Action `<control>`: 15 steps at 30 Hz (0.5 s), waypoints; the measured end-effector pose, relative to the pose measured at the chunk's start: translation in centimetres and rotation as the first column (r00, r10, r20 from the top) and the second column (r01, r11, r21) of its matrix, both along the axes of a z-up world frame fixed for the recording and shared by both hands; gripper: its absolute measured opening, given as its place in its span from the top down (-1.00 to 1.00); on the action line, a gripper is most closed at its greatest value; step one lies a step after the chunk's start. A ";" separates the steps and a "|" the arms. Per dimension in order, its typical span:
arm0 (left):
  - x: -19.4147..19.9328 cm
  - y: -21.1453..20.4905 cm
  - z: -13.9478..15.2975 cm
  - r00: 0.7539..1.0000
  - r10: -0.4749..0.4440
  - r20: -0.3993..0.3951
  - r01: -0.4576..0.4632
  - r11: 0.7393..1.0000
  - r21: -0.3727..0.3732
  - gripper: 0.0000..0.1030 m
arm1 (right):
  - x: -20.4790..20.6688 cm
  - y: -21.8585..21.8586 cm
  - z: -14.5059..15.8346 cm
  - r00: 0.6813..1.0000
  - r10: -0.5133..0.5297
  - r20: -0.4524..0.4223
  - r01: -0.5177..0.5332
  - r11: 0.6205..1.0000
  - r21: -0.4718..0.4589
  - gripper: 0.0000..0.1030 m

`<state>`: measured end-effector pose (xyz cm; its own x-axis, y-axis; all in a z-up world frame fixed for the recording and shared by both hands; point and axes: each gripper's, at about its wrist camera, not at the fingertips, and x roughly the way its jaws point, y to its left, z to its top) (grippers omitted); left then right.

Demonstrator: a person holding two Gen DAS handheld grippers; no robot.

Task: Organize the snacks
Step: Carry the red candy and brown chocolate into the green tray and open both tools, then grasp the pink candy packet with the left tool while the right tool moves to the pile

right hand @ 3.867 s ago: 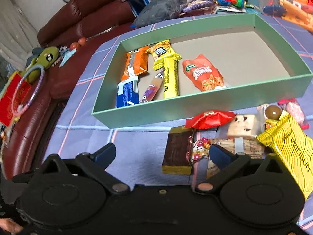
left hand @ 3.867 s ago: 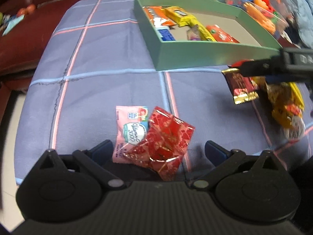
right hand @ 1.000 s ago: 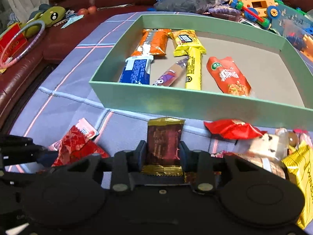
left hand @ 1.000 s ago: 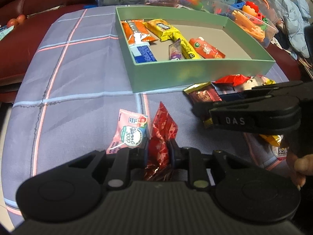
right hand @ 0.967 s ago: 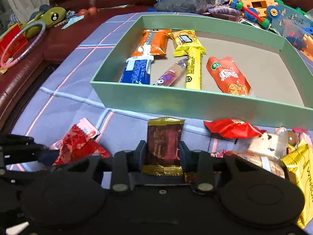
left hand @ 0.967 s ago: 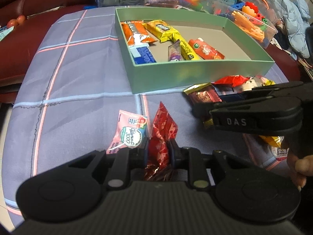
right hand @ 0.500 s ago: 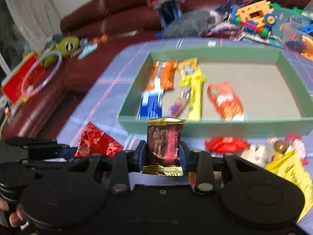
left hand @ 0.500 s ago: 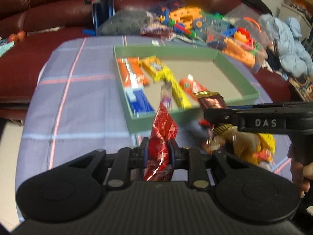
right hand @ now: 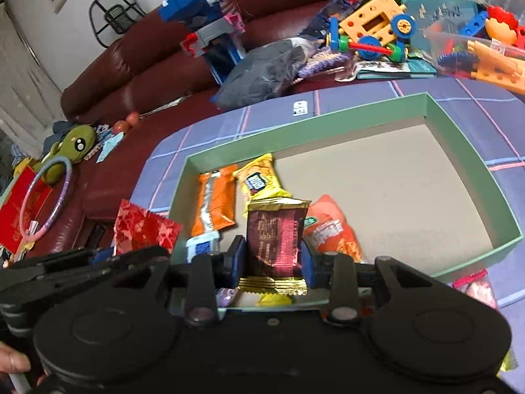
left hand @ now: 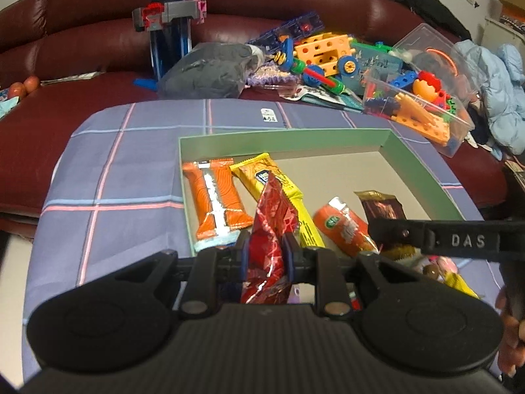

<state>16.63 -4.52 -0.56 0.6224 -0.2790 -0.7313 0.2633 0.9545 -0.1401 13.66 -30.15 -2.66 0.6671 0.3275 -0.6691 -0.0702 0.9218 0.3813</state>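
Note:
My left gripper is shut on a red foil snack packet and holds it above the near left part of the green box. My right gripper is shut on a brown and gold snack bar, held over the box's near edge. The red packet and left gripper show at the left of the right wrist view. The brown bar and right gripper show at the right of the left wrist view. In the box lie an orange bar, a yellow bar and an orange-red pouch.
The box sits on a blue checked cloth. Loose snacks lie by the box's near right corner. Toys and a clear toy bin crowd the maroon sofa behind. A green plush lies at far left.
Both grippers have closed on their snacks, lifted them off the cloth and carried them forward over the green box. The pink packet is left behind, out of view.

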 end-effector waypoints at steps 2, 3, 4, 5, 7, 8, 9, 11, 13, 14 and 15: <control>0.8 -0.3 -0.6 1.000 0.004 -0.009 -0.004 1.000 0.007 0.60 | 0.4 0.0 -0.6 1.000 -0.001 -0.013 0.001 1.000 0.003 0.34; 1.2 -0.5 -0.9 1.000 0.007 -0.014 -0.007 1.000 0.010 0.60 | 0.7 0.0 -0.9 1.000 0.001 -0.020 -0.001 1.000 0.005 0.34; 1.5 -0.6 -1.1 1.000 0.010 -0.017 -0.010 1.000 0.014 0.59 | 0.7 -0.1 -1.1 1.000 0.001 -0.025 -0.001 1.000 0.008 0.34; 1.8 -0.7 -1.3 1.000 0.015 -0.020 -0.014 1.000 0.019 0.59 | 0.7 -0.2 -1.3 1.000 0.002 -0.031 -0.001 1.000 0.012 0.33; 2.1 -0.9 -1.7 0.999 0.037 -0.017 -0.036 0.999 0.037 0.12 | 1.2 -0.2 -1.7 0.999 0.000 -0.041 0.001 1.000 0.022 0.32; 2.2 -1.0 -1.8 0.998 0.053 -0.016 -0.052 0.997 0.048 -0.19 | 1.4 -0.3 -1.9 0.999 -0.003 -0.045 0.004 1.000 0.028 0.19; 2.2 -1.0 -1.9 0.997 0.074 -0.004 -0.074 0.996 0.057 -0.72 | 1.5 -0.3 -1.9 0.999 -0.007 -0.048 0.009 0.999 0.038 -0.14; 1.8 -1.1 -1.9 0.994 0.103 0.036 -0.106 0.991 0.078 -1.00 | 1.4 -0.7 -1.8 0.999 -0.029 -0.045 0.031 0.998 0.051 -0.62; 1.6 -1.1 -2.0 0.995 0.099 0.035 -0.101 0.991 0.090 -1.00 | 1.2 -0.9 -1.7 0.998 -0.051 -0.026 0.052 0.998 0.046 -0.80; 1.5 -1.1 -2.1 0.995 0.096 0.025 -0.098 0.991 0.090 -1.00 | 1.1 -1.0 -1.6 0.998 -0.057 -0.020 0.058 0.997 0.042 -0.87; 1.3 -1.1 -2.1 0.995 0.098 0.020 -0.099 0.991 0.090 -1.00 | 1.0 -1.1 -1.5 0.998 -0.063 -0.018 0.064 0.997 0.041 -0.96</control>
<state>17.97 -5.60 -2.70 0.6549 -0.1488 -0.7409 0.1687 0.9845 -0.0486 14.64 -31.26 -4.21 0.6765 0.3131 -0.6665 -0.0058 0.9073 0.4203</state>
